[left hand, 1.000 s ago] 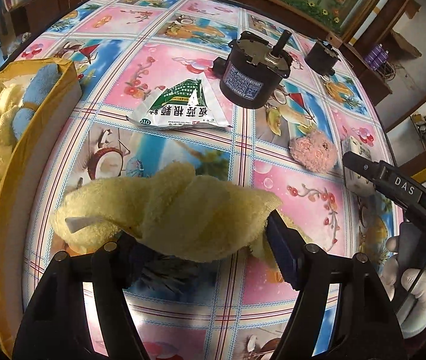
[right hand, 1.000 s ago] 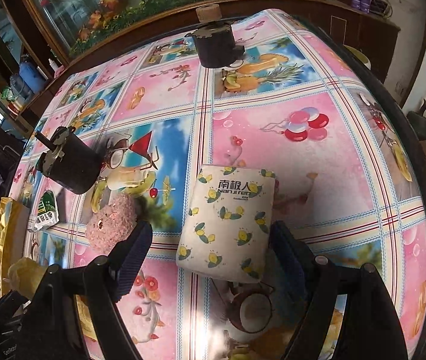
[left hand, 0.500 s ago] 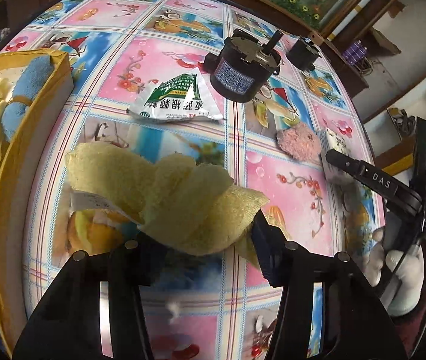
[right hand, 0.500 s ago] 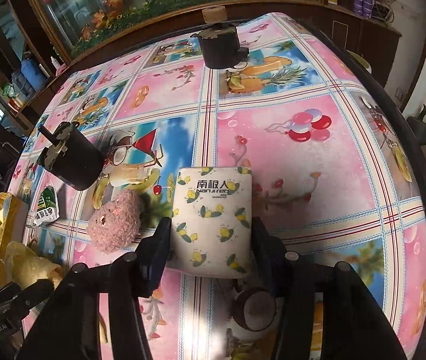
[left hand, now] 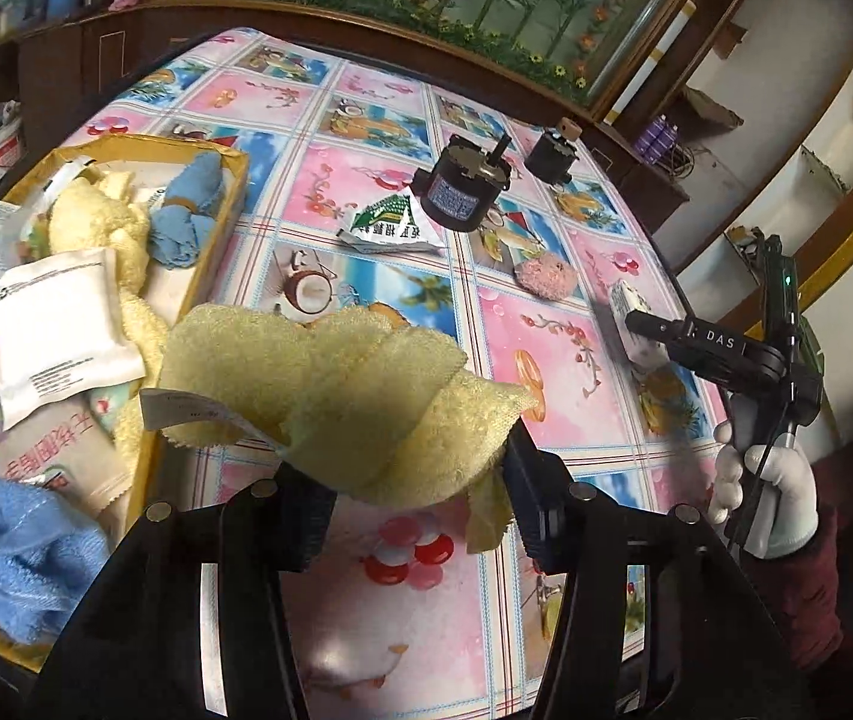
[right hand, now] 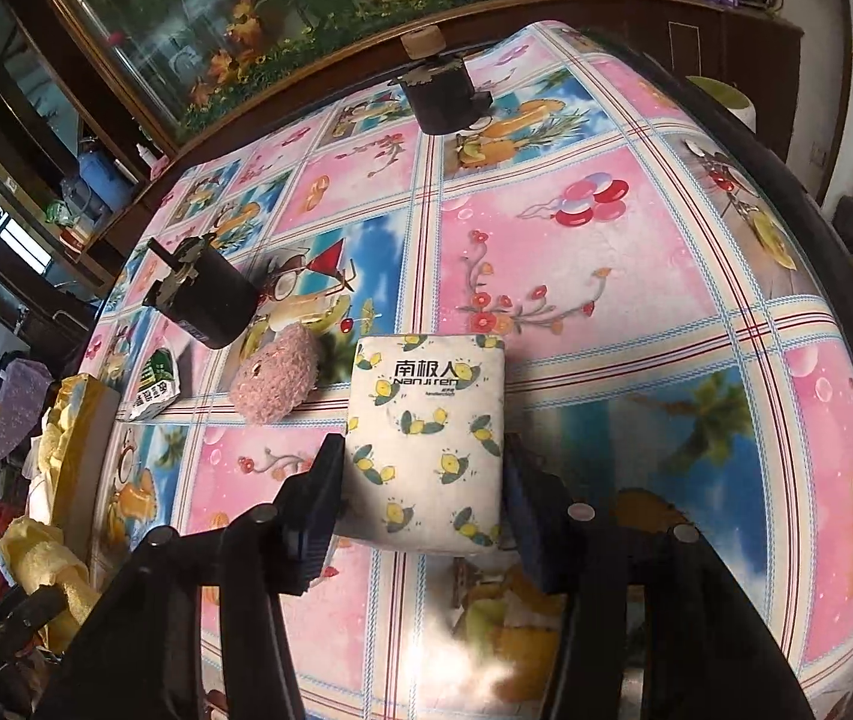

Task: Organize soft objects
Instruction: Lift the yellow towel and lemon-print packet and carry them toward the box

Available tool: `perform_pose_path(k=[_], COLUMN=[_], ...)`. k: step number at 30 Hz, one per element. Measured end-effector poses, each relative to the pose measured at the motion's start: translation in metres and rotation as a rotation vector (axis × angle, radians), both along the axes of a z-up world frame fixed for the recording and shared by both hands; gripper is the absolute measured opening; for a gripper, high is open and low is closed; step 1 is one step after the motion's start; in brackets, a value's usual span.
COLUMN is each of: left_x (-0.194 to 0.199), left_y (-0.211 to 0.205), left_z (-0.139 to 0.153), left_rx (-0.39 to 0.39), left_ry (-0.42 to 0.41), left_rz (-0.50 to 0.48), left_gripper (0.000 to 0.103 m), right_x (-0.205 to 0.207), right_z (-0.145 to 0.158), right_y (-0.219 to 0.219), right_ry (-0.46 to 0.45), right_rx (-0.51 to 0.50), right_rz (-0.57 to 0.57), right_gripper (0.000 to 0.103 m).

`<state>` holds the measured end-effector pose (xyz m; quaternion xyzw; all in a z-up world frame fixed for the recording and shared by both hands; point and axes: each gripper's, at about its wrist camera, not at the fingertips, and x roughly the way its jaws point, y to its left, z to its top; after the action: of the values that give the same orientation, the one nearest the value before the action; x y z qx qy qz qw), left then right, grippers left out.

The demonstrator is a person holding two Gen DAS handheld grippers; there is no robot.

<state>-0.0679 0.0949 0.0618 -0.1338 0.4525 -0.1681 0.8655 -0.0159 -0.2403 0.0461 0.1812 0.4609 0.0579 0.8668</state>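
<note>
My left gripper (left hand: 420, 492) is shut on a folded yellow towel (left hand: 336, 384) and holds it above the table, just right of the yellow box (left hand: 234, 180). The box holds yellow and blue cloths and white packets. My right gripper (right hand: 423, 498) is shut on a white tissue pack with a lemon print (right hand: 426, 438), which is at the table surface. A pink fluffy ball (right hand: 276, 378) lies just left of the pack; it also shows in the left wrist view (left hand: 546, 276).
Two black motors (left hand: 462, 192) (left hand: 552, 153) stand at the back of the table. A green and white sachet (left hand: 390, 228) lies between the box and the nearer motor. The yellow box (right hand: 87, 414) shows at the left of the right wrist view.
My left gripper has lifted the yellow towel and carried it back and left toward the box. My right gripper has closed from open onto the tissue pack.
</note>
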Motion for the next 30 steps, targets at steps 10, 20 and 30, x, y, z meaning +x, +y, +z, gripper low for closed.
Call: perform_pose_path(k=[10,20,30], left_x=[-0.037,-0.054,-0.038], left_y=[0.074,0.155,0.192], left_z=[0.043,0.065,0.049], left_rx=[-0.073,0.005,0.094], left_ry=[-0.083,-0.163,-0.124], left_rz=[0.133,0.317,0.36], left_gripper=[0.05,0.05,0.05], right_x=[-0.019,-0.022,-0.016], right_z=[0.042,0.064,0.075], right_y=[0.046,0.127,0.215], right_ry=[-0.085,-0.123,-0.135], right_rx=[0.039,0.058,0.036], right_rz=[0.117,0.282,0.443], right_gripper=[0.05,0.05,0.05])
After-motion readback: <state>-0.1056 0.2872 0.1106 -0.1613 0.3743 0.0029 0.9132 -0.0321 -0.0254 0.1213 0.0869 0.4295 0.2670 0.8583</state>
